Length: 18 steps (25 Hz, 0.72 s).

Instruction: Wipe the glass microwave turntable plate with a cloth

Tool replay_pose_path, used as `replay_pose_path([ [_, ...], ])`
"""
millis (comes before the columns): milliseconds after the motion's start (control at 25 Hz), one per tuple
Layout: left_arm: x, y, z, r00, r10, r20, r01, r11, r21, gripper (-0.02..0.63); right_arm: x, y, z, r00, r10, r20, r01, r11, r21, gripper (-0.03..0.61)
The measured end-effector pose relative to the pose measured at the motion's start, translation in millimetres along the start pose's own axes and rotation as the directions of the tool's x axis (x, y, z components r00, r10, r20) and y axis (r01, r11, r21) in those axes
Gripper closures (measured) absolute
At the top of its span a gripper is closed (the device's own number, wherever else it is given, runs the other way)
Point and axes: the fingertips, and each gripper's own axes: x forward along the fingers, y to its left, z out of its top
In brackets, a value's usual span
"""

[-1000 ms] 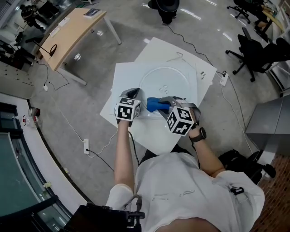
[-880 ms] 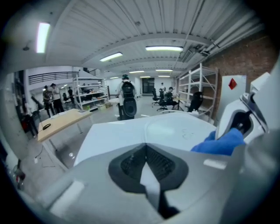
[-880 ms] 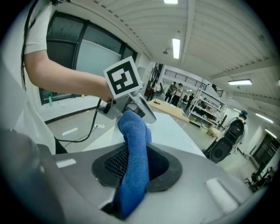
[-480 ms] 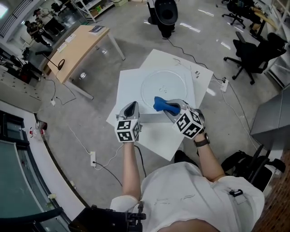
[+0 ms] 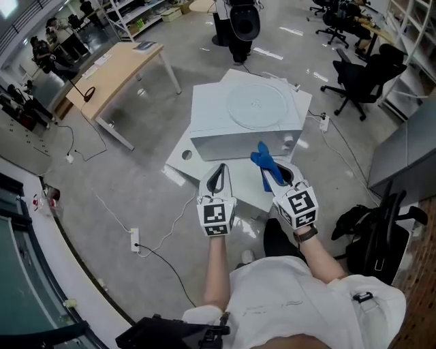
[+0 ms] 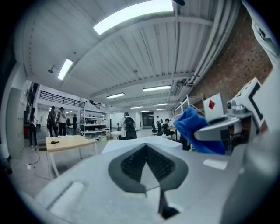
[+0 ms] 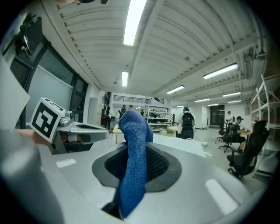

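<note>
The round glass turntable plate point(image 5: 257, 103) lies flat on top of a white box-shaped appliance point(image 5: 238, 140). Both grippers hang in the air in front of the appliance, below the plate's level and apart from it. My right gripper point(image 5: 270, 176) is shut on a blue cloth point(image 5: 261, 159), which stands up between its jaws point(image 7: 132, 162). My left gripper point(image 5: 218, 176) is shut with nothing in it; its jaws meet at the tips point(image 6: 146, 173). In the left gripper view the cloth point(image 6: 194, 130) shows at the right, level with the appliance's top.
White boards point(image 5: 182, 155) lie on the grey floor under the appliance. A wooden table point(image 5: 116, 65) stands at the left, office chairs point(image 5: 354, 82) at the right, a black machine point(image 5: 235, 20) behind. A power strip point(image 5: 134, 238) and cables run on the floor. People stand far back.
Both grippers have pulled back from the plate toward the person. The cloth has come off the glass with the right gripper. The head view has drawn away too.
</note>
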Motion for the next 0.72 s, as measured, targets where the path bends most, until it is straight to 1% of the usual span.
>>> replay_pose_path([
  [120,-27,-21,4,0.998,-0.057,0.007,0.057,0.998,0.004,0.612,-27,26,-16,0.999,-0.031,-0.043,0.032,0.999,0.039,0.5],
  [200,-39,-30,12,0.997,-0.07,0.03,0.07,0.998,0.008,0.612,-42,37,-10,0.999,-0.042,-0.03,0.043,0.999,0.031,0.5],
  [320,-47,-33,31,0.995,-0.056,0.087,0.055,0.998,0.009,0.612,-59,43,18,0.997,-0.06,0.04,0.061,0.998,-0.024,0.503],
  [440,-56,-37,52,0.99,-0.046,0.136,0.042,0.999,0.034,0.612,-67,42,41,0.993,-0.068,0.098,0.074,0.995,-0.066,0.506],
  [560,-63,-34,69,0.985,-0.015,0.173,0.005,0.998,0.055,0.612,-67,40,56,0.99,-0.049,0.131,0.061,0.994,-0.087,0.506],
  [720,-70,-33,90,0.977,0.027,0.21,-0.039,0.998,0.052,0.612,-81,45,75,0.986,-0.024,0.163,0.042,0.993,-0.109,0.506],
])
